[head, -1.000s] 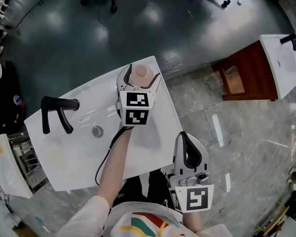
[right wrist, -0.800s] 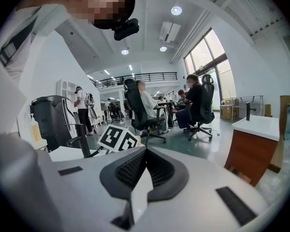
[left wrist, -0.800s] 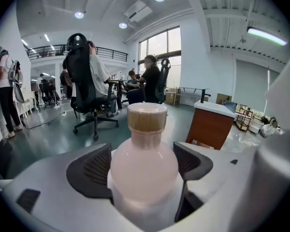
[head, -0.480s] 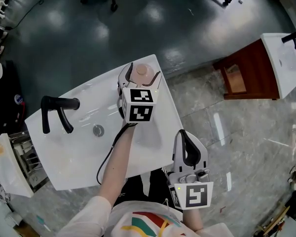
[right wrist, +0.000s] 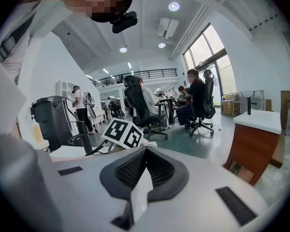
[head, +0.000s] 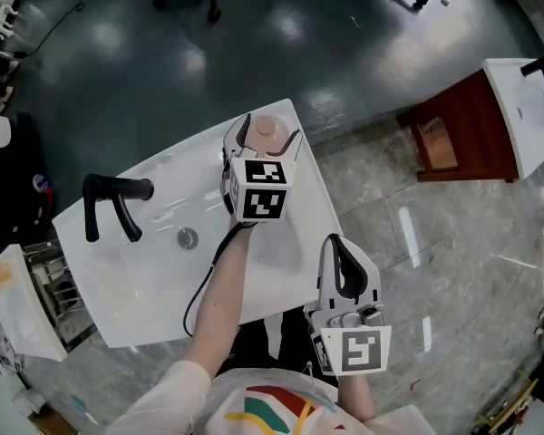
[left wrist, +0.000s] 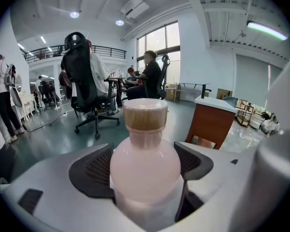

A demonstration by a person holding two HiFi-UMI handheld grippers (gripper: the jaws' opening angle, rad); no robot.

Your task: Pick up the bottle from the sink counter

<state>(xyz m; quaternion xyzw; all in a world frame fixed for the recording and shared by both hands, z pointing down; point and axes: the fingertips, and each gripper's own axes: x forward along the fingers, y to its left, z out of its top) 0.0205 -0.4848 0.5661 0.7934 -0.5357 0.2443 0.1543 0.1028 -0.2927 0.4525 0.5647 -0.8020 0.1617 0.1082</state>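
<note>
little change from earlier: left gripper (head: 268, 136) remains clamped on the bottle (left wrist: 144, 163), rounded, pale pink, tan cap, at the far corner of the glossy white counter (head: 163, 270). right gripper (head: 338, 247) clenched, empty.

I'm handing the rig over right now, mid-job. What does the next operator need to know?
Left gripper: shut on the pink bottle, one pad on each side of its body, at the far corner of the sink counter.
Right gripper: shut, empty, held beside the counter's near corner.
Done: the bottle is grasped.
Left: lift it clear. The views do not show whether it is off the counter yet.
</note>
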